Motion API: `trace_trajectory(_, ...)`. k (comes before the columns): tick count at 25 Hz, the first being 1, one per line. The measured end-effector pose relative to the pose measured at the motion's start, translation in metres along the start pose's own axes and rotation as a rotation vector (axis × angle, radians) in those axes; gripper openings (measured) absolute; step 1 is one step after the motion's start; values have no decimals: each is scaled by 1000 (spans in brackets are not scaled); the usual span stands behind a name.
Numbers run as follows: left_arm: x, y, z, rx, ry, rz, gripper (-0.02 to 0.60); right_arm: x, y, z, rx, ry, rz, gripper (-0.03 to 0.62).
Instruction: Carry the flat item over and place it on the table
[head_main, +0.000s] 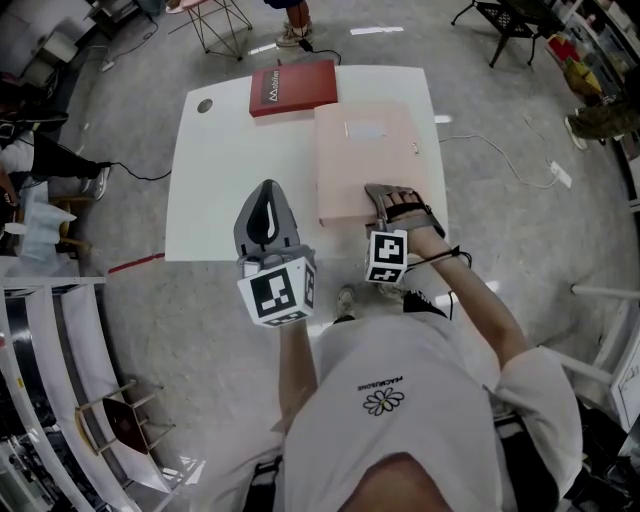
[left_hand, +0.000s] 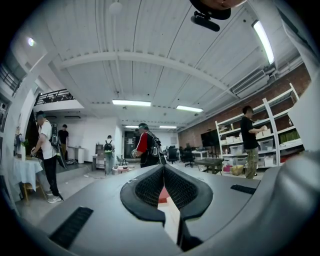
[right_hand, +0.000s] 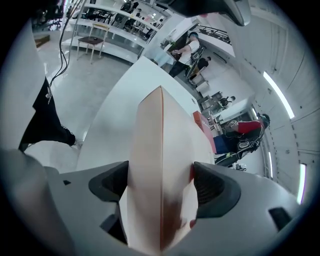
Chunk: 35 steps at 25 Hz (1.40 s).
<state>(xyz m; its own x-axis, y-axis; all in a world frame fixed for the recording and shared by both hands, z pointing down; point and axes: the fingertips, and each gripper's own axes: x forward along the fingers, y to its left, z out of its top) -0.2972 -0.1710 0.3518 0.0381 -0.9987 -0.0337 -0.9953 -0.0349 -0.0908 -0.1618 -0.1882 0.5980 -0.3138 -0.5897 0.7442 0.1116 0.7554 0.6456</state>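
My right claw (head_main: 392, 200) straddles the six o'clock edge of the pale pink flat cardboard box (head_main: 362, 160). Its jaws are spread wide, one on either side of the slab. In the right gripper view a sliver of shadow shows between the box and one pad (right_hand: 212, 187), so I judge the box is let go rather than pinched. The box lies flat on the white rectangular table (head_main: 230, 180), over toward its three o'clock side. Its far corner sits just beside a dark red flat box (head_main: 292, 87) at the table's twelve o'clock edge. My left claw (head_main: 268, 215) hangs above the table's near edge at about nine o'clock from the right one, jaws together on nothing.

The placing looks done to me, and this is the release. Next I need to draw straight back toward six o'clock, keeping the jaws wide and level with the edge so neither pad drags the box along.
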Motion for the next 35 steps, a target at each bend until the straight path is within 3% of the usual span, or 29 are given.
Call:
trace_trajectory(6,-5,3,-1,-3,1,9,15,1,17,-2,35,-12,80,347)
trace_trajectory(13,-5,2,-1,0,-5,8,15,-11,14,5,51,-62,69,345)
trace_trajectory(17,-3,-2,1,8,-12,-1,15,-36,-2,21,112,-156,84,345)
trace_trajectory(19,-1,-2,3,13,-20,-1,15,-55,-34,31,202,-243,24,345)
trace_trajectory(24,-1,-1,19,28,-42,8,15,-120,-142,41,419,-453,-287,345)
trace_trajectory(27,1,-6,40,88,-74,5,15,-163,-189,40,519,-580,-423,345)
trace_trajectory(29,0,-8,55,124,-100,4,15,-188,-212,38,603,-665,-488,345)
trace_trajectory(33,-3,-9,84,102,-163,3,15,-224,-238,28,750,-754,-613,342)
trace_trajectory(34,-4,-10,90,103,-175,5,15,-233,-242,23,795,-780,-648,334)
trace_trajectory(35,-5,-11,95,107,-186,5,15,-242,-245,18,838,-805,-693,286)
